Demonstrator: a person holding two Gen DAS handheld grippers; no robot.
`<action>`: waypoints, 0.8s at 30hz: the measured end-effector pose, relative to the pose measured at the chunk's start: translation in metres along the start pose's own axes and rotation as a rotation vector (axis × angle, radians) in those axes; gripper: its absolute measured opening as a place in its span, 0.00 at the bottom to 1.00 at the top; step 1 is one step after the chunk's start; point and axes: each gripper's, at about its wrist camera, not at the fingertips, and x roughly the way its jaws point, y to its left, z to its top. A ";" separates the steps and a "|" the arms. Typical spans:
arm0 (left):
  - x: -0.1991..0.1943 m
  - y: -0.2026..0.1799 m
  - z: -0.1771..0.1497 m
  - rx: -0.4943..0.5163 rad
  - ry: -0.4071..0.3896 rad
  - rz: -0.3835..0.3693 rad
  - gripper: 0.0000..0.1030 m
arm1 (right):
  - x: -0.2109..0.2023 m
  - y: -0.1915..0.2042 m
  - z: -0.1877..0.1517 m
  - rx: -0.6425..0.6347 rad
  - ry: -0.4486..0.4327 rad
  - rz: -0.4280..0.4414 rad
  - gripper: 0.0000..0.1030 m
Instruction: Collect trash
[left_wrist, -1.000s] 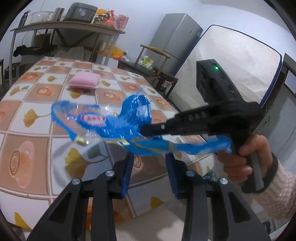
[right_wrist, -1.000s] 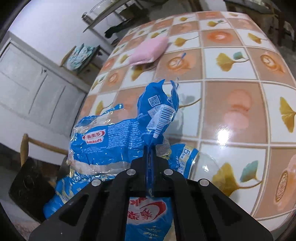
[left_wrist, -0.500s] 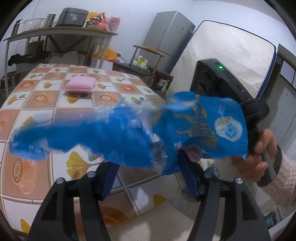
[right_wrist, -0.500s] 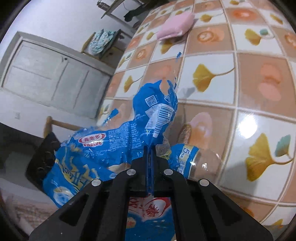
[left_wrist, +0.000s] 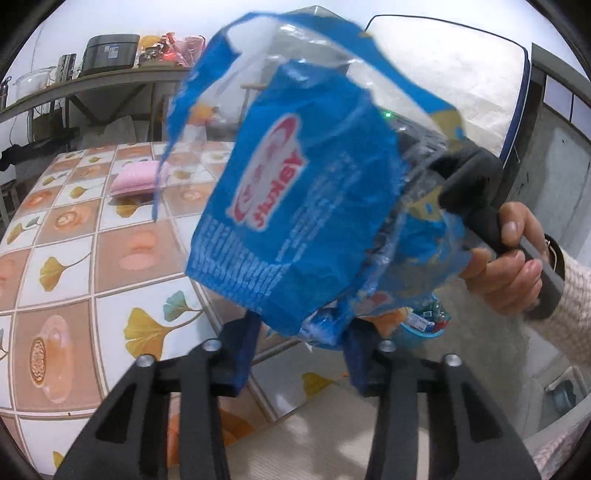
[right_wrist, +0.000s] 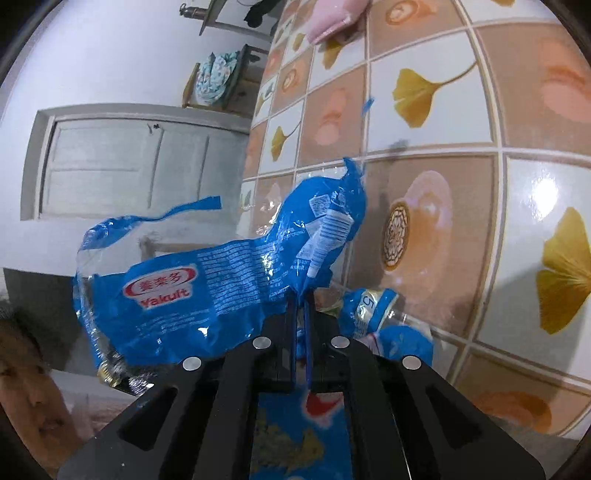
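A torn blue Yakult wrapper (left_wrist: 303, 206) hangs in the air off the table's right edge, filling the left wrist view. My right gripper (right_wrist: 301, 314) is shut on the wrapper (right_wrist: 221, 280) and holds it up, tilted. In the left wrist view the right gripper's body (left_wrist: 476, 192) shows behind the wrapper, gripped by a hand. My left gripper (left_wrist: 301, 354) is open below the wrapper, its blue pads apart; the wrapper's lower end dips between them.
A tiled table (left_wrist: 74, 258) with ginkgo pattern carries a pink sponge (left_wrist: 138, 179). A blue bin with trash (left_wrist: 421, 325) sits on the floor below the wrapper. A mattress (left_wrist: 461, 74) leans at the right. A chair (right_wrist: 218, 81) stands by a grey door.
The right gripper has lifted and swung the wrapper up off the table edge and rolled sideways. The wrapper now hangs upright in front of the left camera. The left gripper stays open.
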 end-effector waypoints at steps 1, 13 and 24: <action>0.000 0.001 0.000 0.002 0.001 0.000 0.33 | -0.001 -0.001 0.000 0.009 0.000 0.013 0.05; 0.007 0.029 0.001 -0.138 0.031 0.046 0.12 | -0.049 0.000 0.003 -0.005 -0.193 0.015 0.24; 0.023 0.052 -0.013 -0.272 0.085 0.111 0.11 | -0.044 0.062 -0.014 -0.281 -0.224 0.003 0.21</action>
